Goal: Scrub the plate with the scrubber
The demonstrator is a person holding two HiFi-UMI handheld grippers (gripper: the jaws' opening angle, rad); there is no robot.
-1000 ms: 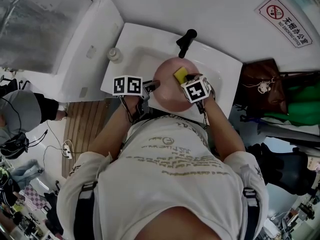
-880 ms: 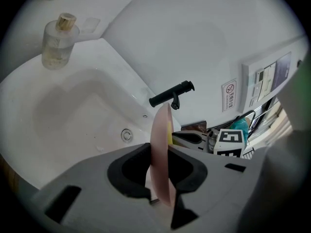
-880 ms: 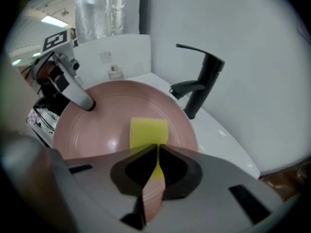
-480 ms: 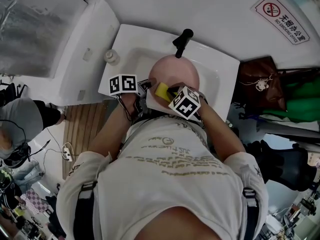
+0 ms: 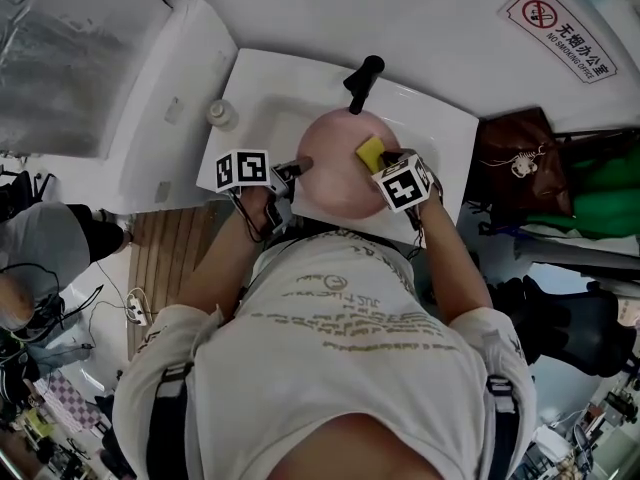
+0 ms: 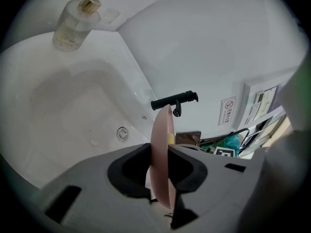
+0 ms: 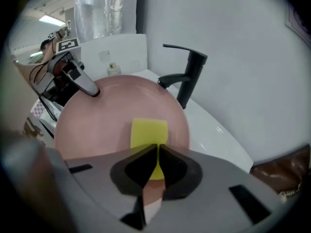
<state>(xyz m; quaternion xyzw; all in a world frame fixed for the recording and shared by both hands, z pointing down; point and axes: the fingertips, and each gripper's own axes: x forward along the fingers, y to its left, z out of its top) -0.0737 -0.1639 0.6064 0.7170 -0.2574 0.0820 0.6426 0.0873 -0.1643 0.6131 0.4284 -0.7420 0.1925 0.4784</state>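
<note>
Left gripper (image 5: pixel 303 168) clamped on left rim of plate (image 5: pixel 335 178), holding it over sink (image 5: pixel 445 133), near faucet (image 5: pixel 362 80). Right gripper (image 7: pixel 157 148) pinches scrubber (image 7: pixel 148 132), which looks flat against plate face at far-right part. Key relation: most of face lies from scrubber toward left gripper, so next stroke likely runs that way. Left gripper view: plate edge-on, rim between pads, face hidden. Right gripper view: full face and scrubber placement. Head view alone shows both arms.

There's the pink plate (image 5: pixel 335 178), round and tilted up, its rim clamped between the jaws of the left gripper (image 6: pixel 160 152). The yellow scrubber (image 7: pixel 148 130), a flat rectangle, sticks out past the tight-pinched jaws of the right gripper (image 7: pixel 156 149), pressed flush on the plate's face.
</note>
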